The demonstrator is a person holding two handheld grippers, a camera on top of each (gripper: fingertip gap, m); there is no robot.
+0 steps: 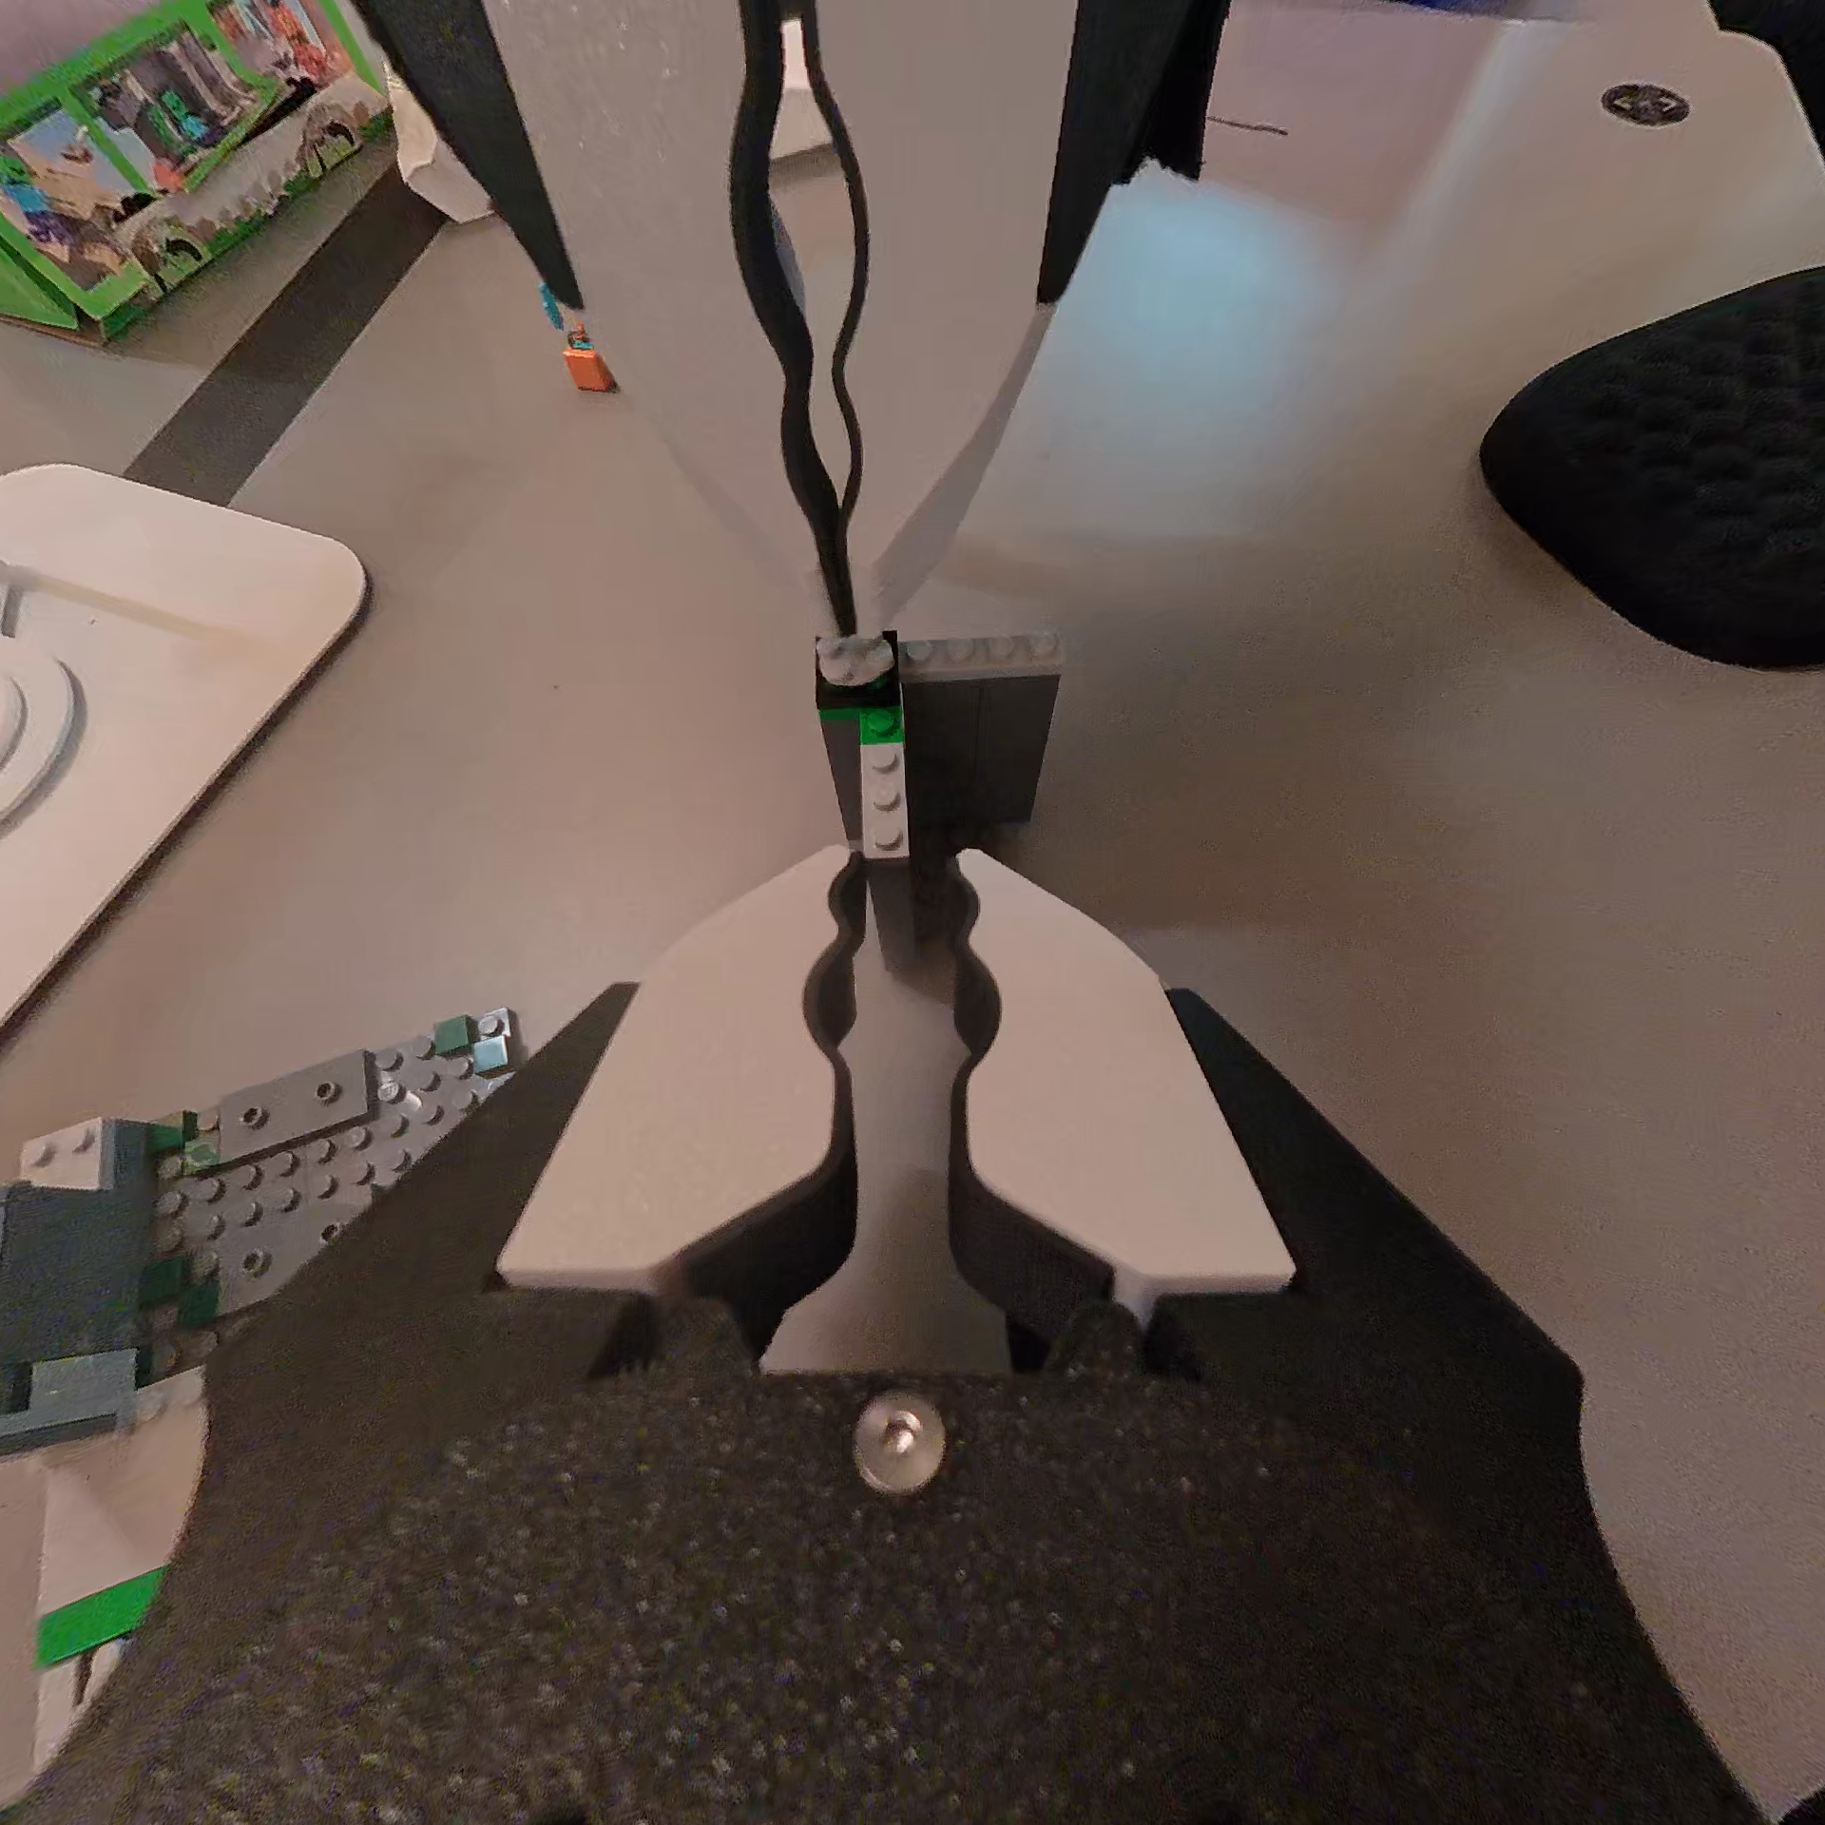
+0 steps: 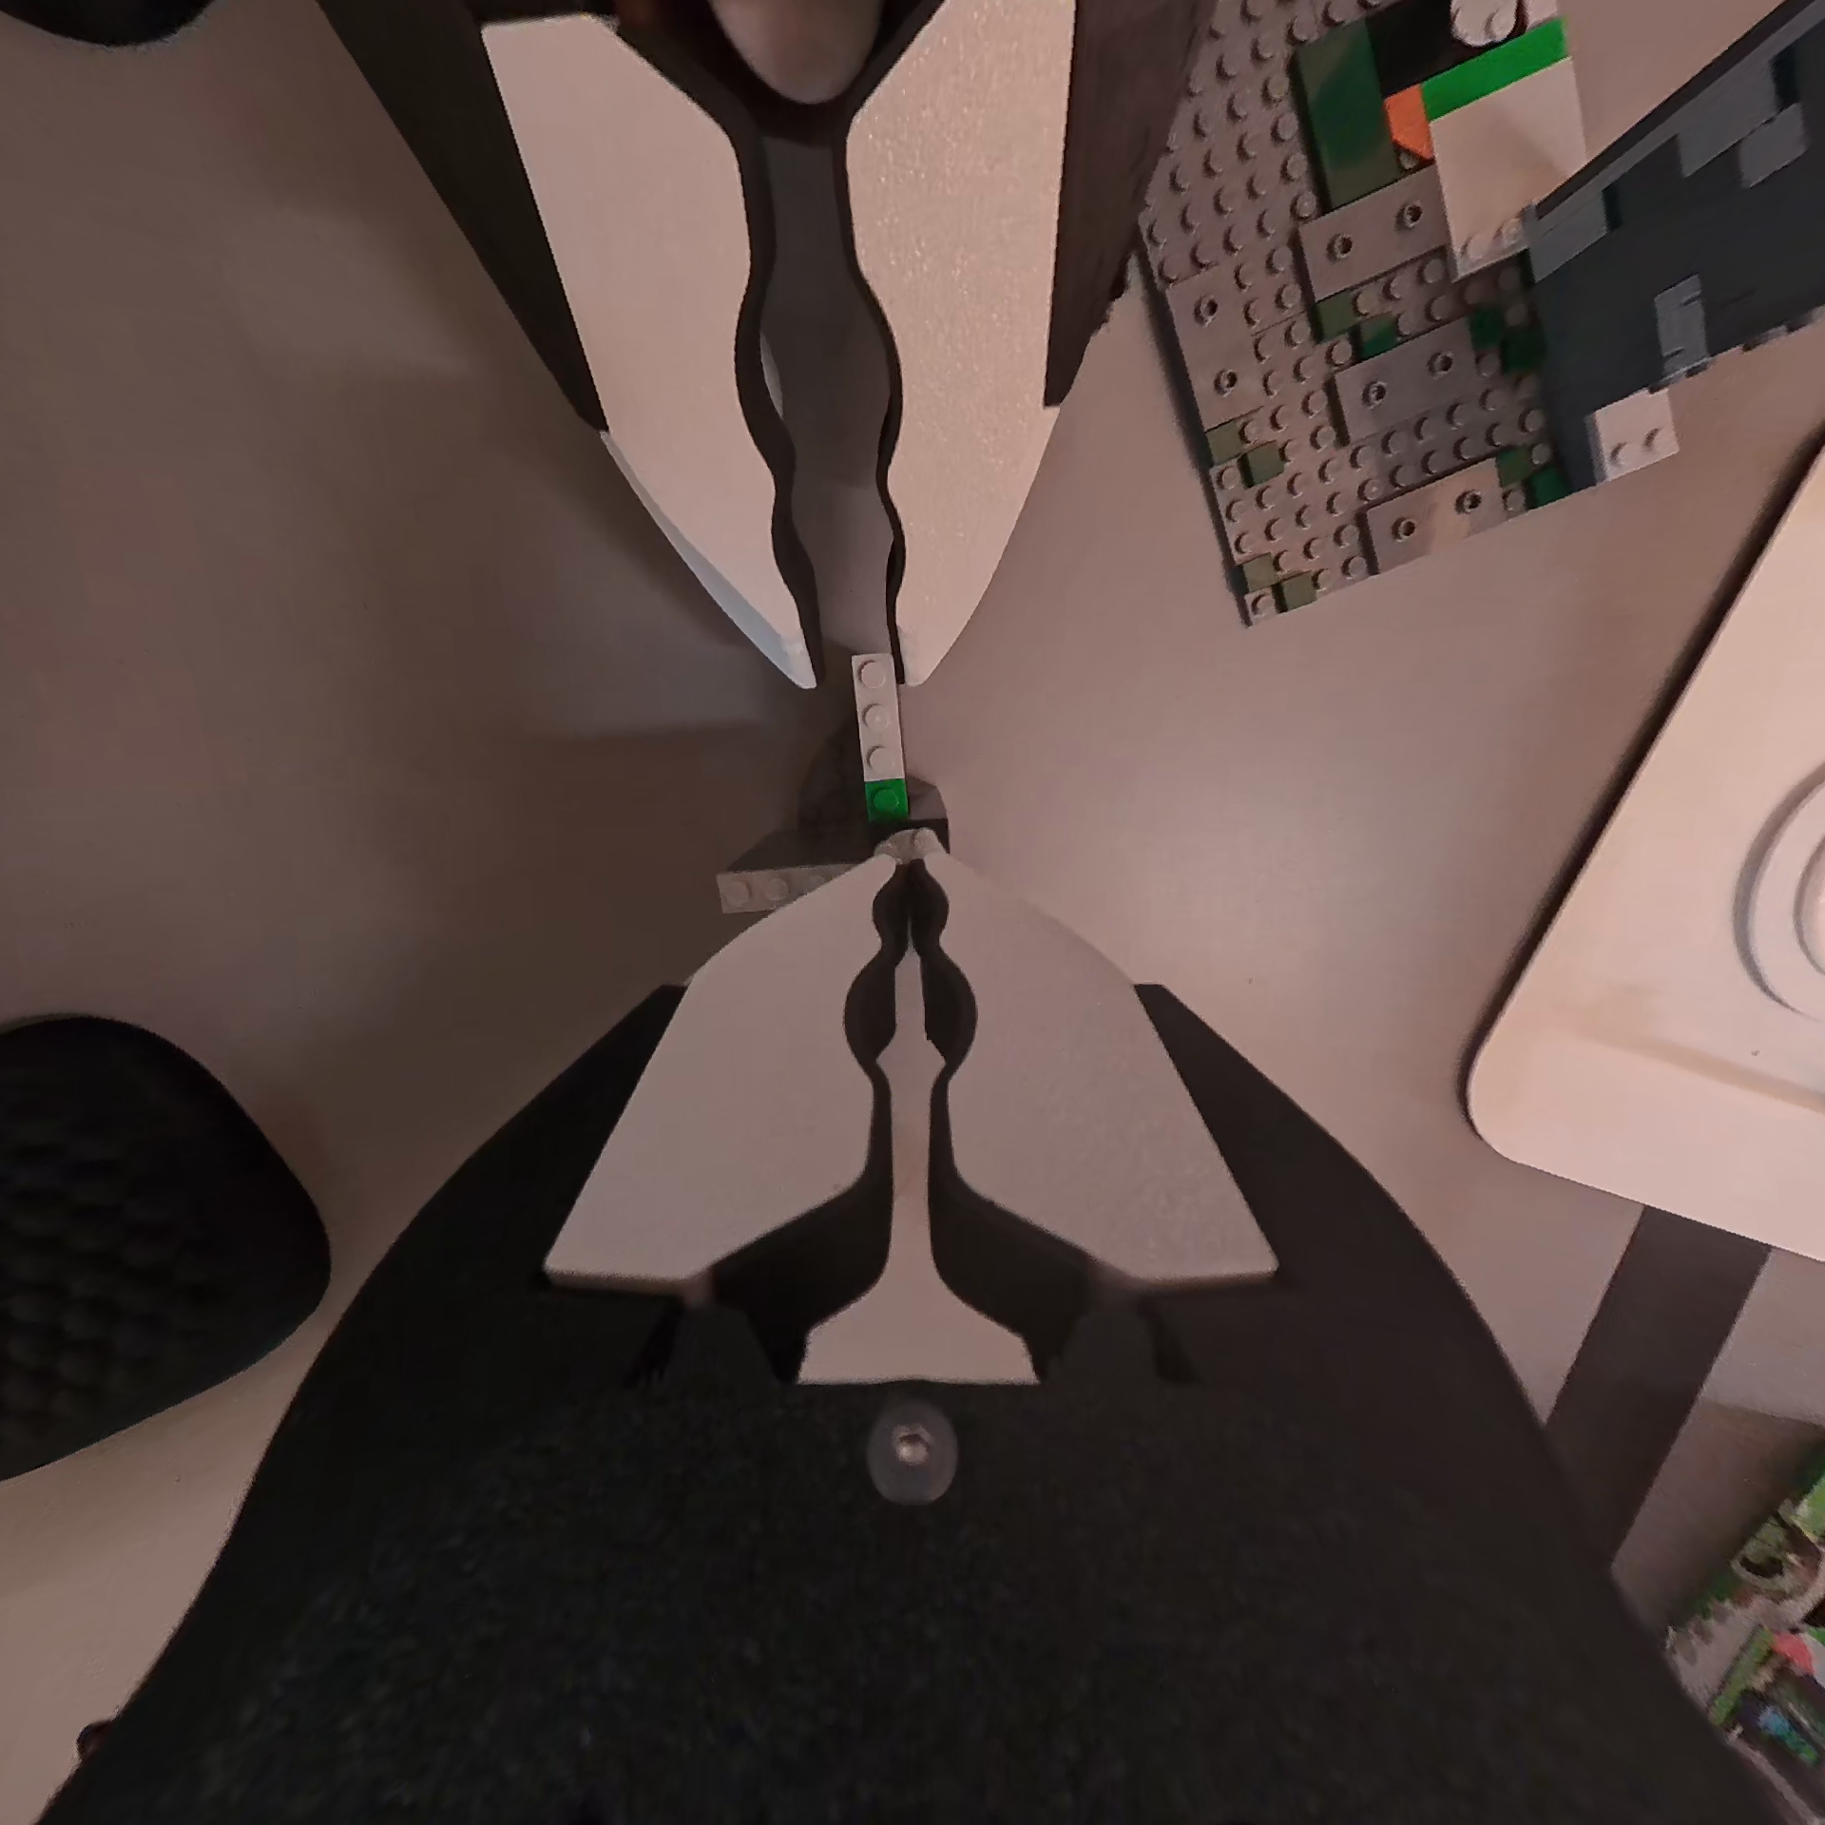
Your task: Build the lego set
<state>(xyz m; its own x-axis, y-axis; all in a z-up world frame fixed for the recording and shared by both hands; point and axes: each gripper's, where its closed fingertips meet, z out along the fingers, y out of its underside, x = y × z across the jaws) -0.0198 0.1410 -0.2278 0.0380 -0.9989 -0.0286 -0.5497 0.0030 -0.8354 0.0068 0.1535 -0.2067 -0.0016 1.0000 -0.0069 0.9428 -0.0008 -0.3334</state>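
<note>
Left wrist view: both grippers grip one small brick assembly above the table.

Left gripper (image 1: 904,869) is nearly closed on the dark wall piece (image 1: 894,909); right gripper (image 2: 907,864), tips pinched together, clamps a small grey plate (image 2: 911,844) at the far end. Partly built baseplate (image 2: 1313,375) lies near, apart, beside a white tray (image 2: 1629,1037).

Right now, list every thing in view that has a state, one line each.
Left tongs: shut on the wall piece's near end.
Right tongs: shut on a small grey piece at the far end.
Wall piece: held between both tongs.
Grey baseplate: flat on table, partly built.
Lego box: standing, closed side showing.
</note>
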